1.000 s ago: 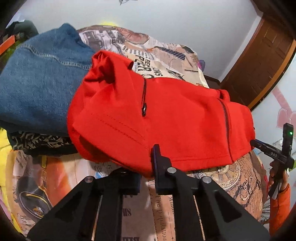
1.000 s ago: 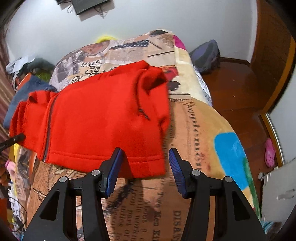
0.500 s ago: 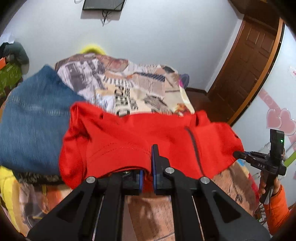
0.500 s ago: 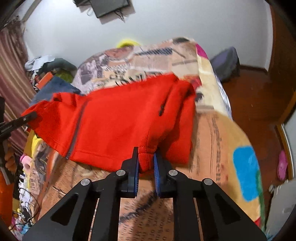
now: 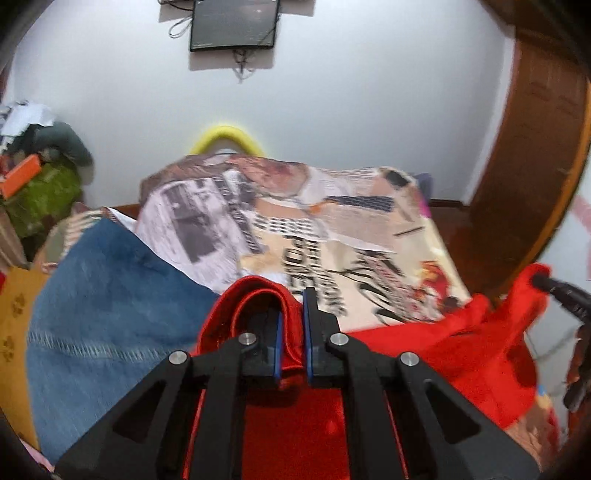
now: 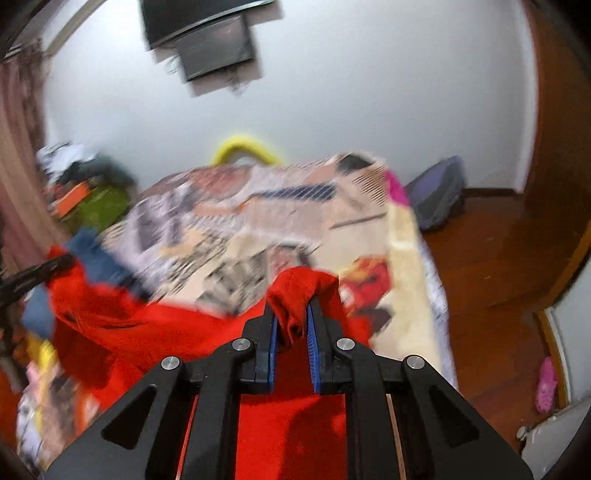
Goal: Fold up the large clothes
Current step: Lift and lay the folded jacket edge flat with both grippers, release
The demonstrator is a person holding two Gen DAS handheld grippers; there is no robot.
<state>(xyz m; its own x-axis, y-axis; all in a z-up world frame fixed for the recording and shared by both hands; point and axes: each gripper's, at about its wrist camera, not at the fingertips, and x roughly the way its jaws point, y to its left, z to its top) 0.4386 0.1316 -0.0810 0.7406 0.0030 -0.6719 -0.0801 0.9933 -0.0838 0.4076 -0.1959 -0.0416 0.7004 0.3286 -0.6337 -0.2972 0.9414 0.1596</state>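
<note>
A red zip jacket (image 5: 443,350) hangs lifted between both grippers above the bed's printed cover (image 5: 295,206). My left gripper (image 5: 291,306) is shut on a folded edge of the red cloth, which bulges up over its left finger. My right gripper (image 6: 291,310) pinches a bunched corner of the jacket (image 6: 110,325); its jaws are opening slightly, with the cloth still pressed between the blue pads. The right gripper's tip (image 5: 561,291) shows at the far right of the left wrist view, and the left gripper's tip (image 6: 33,277) at the far left of the right wrist view.
Folded blue jeans (image 5: 103,302) lie on the bed's left side. A pile of clutter (image 5: 37,177) sits by the left wall and a screen (image 5: 232,24) hangs above. A wooden door (image 5: 535,166), a backpack (image 6: 439,192) and a pink shoe (image 6: 546,380) are on the right.
The right gripper closed on the jacket's near corner. Both grippers then rose and moved forward, lifting the jacket's near edge off the bed; the views tilted up towards the wall.
</note>
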